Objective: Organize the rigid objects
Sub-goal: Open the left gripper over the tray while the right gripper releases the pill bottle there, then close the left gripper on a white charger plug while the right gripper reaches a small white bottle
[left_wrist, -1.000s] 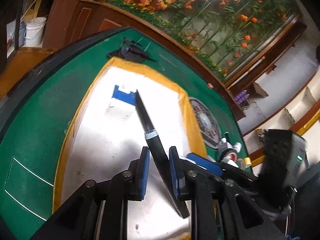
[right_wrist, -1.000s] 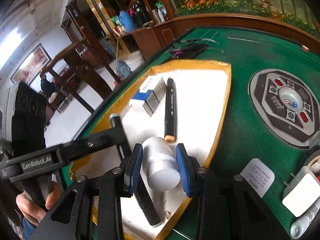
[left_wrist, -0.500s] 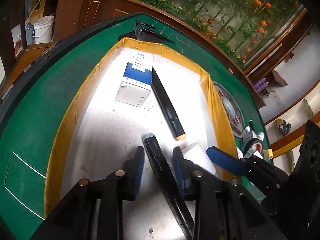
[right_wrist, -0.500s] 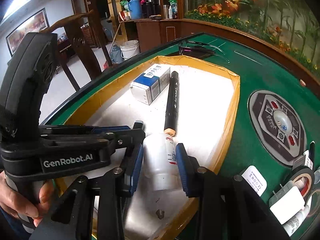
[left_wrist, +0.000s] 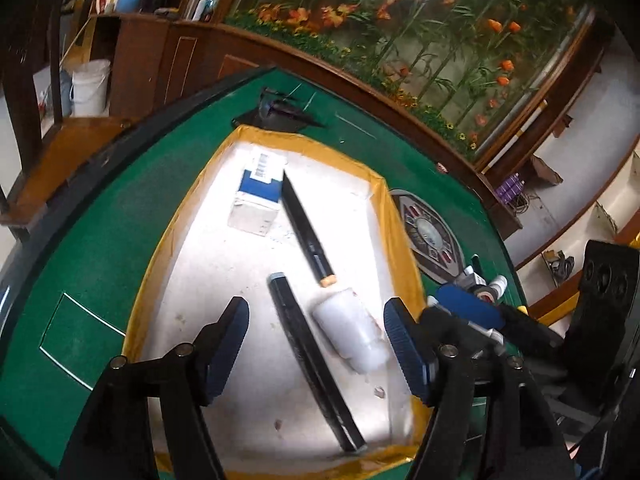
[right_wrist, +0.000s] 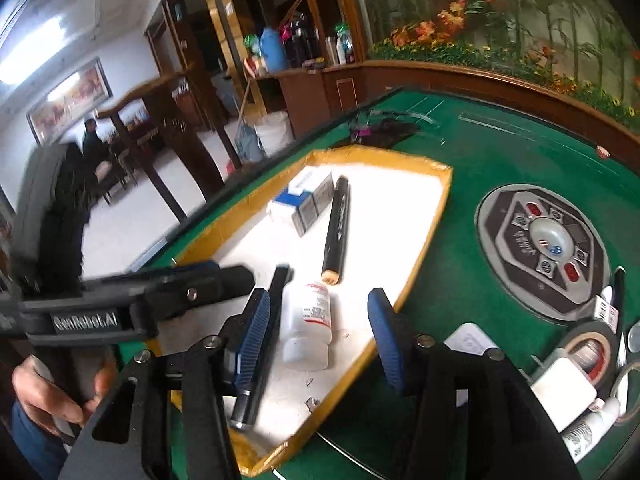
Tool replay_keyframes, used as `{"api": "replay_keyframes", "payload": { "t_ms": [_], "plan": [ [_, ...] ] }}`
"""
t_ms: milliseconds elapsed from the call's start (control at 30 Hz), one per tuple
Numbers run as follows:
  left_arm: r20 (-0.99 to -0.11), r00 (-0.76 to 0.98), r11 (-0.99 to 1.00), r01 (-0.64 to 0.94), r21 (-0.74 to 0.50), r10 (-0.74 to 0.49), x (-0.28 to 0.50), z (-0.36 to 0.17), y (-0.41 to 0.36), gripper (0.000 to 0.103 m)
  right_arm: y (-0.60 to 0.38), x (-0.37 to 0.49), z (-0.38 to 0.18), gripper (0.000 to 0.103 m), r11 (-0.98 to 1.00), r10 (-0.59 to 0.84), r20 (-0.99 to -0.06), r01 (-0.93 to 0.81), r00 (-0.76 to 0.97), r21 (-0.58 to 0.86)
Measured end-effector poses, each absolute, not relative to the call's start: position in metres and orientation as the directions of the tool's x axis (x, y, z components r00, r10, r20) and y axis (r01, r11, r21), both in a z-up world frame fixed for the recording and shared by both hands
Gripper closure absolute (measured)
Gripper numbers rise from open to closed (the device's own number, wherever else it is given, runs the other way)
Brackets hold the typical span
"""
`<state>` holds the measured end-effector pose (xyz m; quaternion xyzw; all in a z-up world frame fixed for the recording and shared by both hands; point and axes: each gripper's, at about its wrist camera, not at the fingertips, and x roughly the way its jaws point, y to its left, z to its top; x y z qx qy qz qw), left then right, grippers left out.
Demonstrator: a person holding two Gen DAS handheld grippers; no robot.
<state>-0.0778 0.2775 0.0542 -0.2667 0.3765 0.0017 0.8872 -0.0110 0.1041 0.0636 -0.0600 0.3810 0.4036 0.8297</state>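
On the green desk lies a shallow white tray with a yellow taped rim, and the task's things are inside it. A blue-and-white box lies at the far end, with a black marker with a tan end just beside it. Nearer the cameras lie a second black marker and a white bottle on its side, close alongside each other.

The left tool is over the near end of the tray with its jaws opening; the second marker and the bottle show between the blue pads, which press on neither. The right tool also has its jaws opening, the bottle lying free between them, its labelled side up. A hand holds the left tool's grip at the lower left of the right wrist view. Tape rolls and a white adapter sit on the desk outside the tray, near a round control panel
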Motion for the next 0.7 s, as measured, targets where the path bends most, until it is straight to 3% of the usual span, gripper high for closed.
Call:
{"api": "replay_keyframes", "payload": {
  "t_ms": [467,700],
  "plan": [
    [-0.652,0.717,0.933,-0.004,-0.359,-0.248,-0.079,0.090,0.186,0.028,-0.035,0.018,0.074,0.053,0.749,0.645,-0.601,-0.548,0.473,0.373],
    [-0.701,0.667,0.967,0.141,-0.213,-0.252,-0.066,0.087,0.118,0.024,-0.096,0.024,0.056,0.053,0.783,0.621,-0.600,-0.445,0.505,0.435]
  ]
}}
